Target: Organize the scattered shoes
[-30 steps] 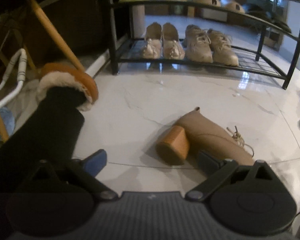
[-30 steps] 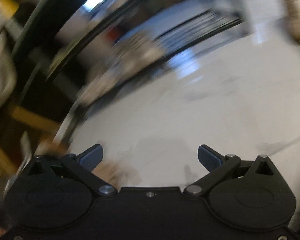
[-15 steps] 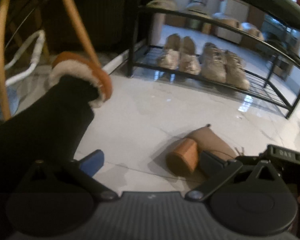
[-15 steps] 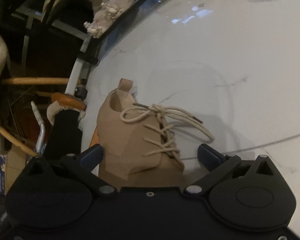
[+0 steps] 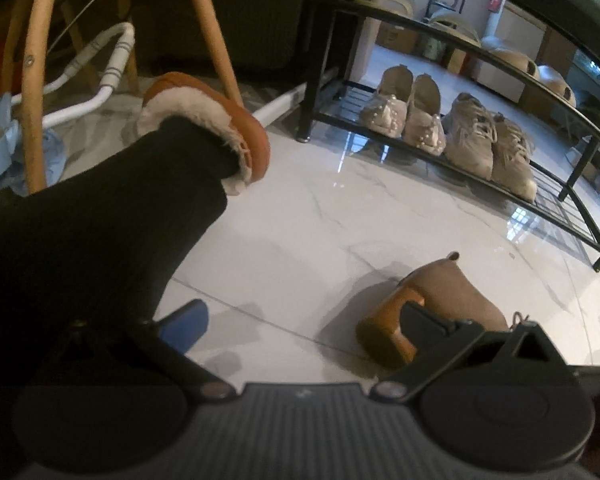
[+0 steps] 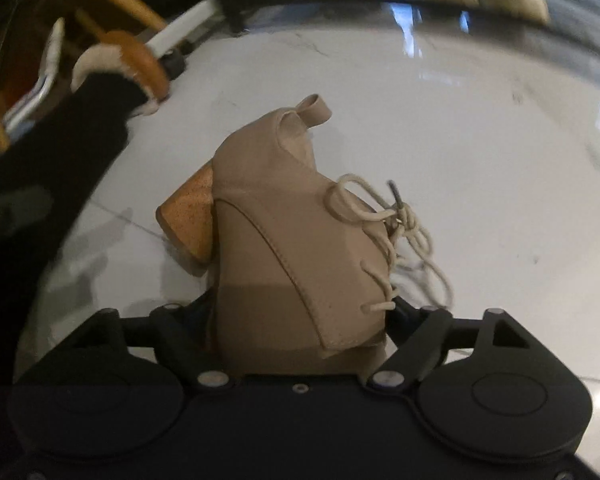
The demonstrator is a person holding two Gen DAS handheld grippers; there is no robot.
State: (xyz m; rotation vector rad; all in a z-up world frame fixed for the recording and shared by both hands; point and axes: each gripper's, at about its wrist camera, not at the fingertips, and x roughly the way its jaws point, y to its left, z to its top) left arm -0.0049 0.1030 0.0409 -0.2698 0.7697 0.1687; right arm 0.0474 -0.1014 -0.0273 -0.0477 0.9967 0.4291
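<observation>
Grip is the matter in hand: the right tongs (image 6: 300, 312) are closed around the toe end of the tan heeled boot (image 6: 292, 240), which lies on its side on the floor, block heel (image 6: 190, 220) pointing left and laces (image 6: 392, 232) trailing loose to the right. From the right wrist view the fingers appear pressed against the soft upper, though the pads themselves are hidden by the boot. A firm, even squeeze is advised before any lift, since the suede is likely to give and the heavy heel may swing the boot downward; the laces should be kept clear of the fingers. The left tongs (image 5: 300, 320) are held wide apart and carry nothing, hovering just beside the boot's heel.

The floor (image 5: 320, 220) is pale, glossy marble tile with strong reflections, so the boot could slide if nudged. A black metal shoe rack (image 5: 480, 184) stands well apart ahead, its low shelf already bearing two pairs of beige shoes (image 5: 448, 132), with free room judged to remain at the right end. A fur-lined slipper (image 5: 220, 124) on the person's foot and wooden chair legs (image 5: 216, 36) are seen at the left.
</observation>
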